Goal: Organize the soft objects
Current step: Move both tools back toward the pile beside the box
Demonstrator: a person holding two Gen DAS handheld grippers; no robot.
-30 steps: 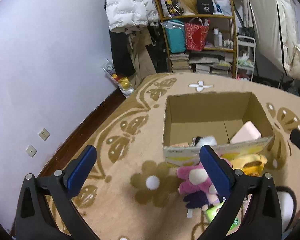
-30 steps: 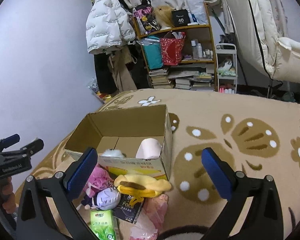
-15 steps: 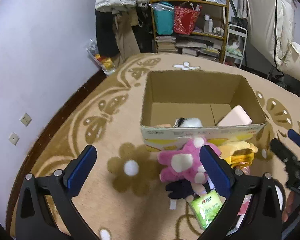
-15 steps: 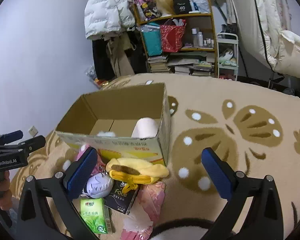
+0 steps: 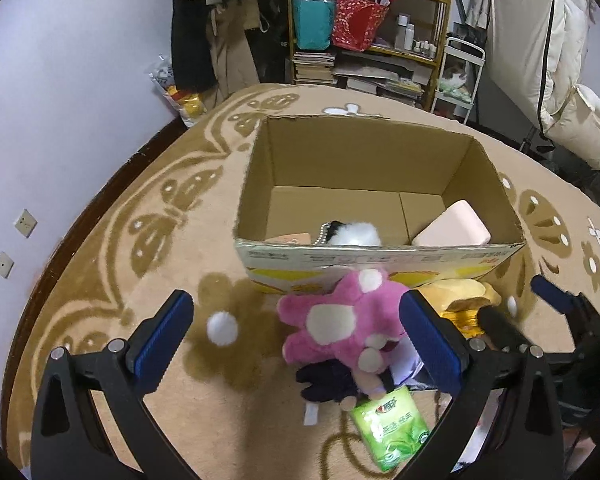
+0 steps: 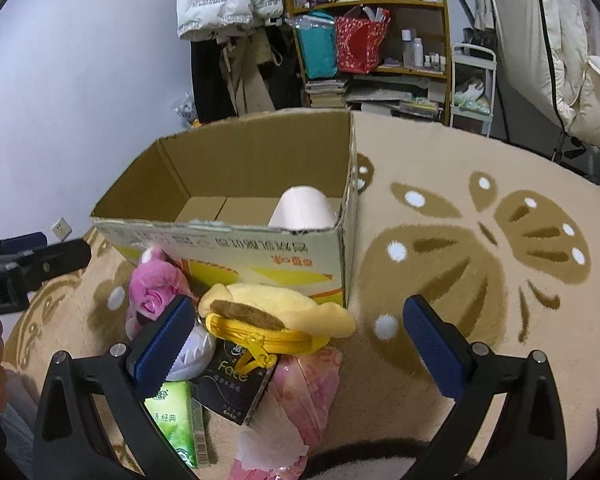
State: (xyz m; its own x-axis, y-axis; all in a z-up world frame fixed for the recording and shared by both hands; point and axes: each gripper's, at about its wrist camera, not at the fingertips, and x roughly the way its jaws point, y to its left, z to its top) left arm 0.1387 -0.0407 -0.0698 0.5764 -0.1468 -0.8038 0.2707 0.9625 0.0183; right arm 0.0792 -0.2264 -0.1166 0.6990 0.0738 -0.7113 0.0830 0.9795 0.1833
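Observation:
An open cardboard box [image 5: 364, 148] [image 6: 260, 248] stands on the carpet, holding a pink pad [image 5: 452, 230] [image 6: 304, 208] and a black-and-white plush [image 5: 352, 234]. In front of it lie a pink plush [image 5: 340, 320] [image 6: 156, 284], a yellow zip plush pouch [image 6: 276, 316] [image 5: 460, 300], a green tissue pack [image 5: 390, 424] [image 6: 178, 420], a black "Face" pack [image 6: 236, 380], a pale purple-white plush [image 6: 194, 354] and a pink wrapped pack [image 6: 300, 392]. My left gripper [image 5: 296, 344] hangs open above the pink plush. My right gripper [image 6: 296, 344] is open over the yellow pouch.
The beige carpet [image 6: 480, 240] with brown butterfly patterns spreads to the right. A cluttered shelf [image 5: 364, 20], hanging coats [image 6: 228, 4] and a white trolley [image 5: 460, 76] line the far wall. The purple wall [image 5: 60, 100] runs along the left.
Both grippers have moved forward and tilted down toward the pile in front of the box; the objects now sit between or just beyond the fingers. Both stayed open.

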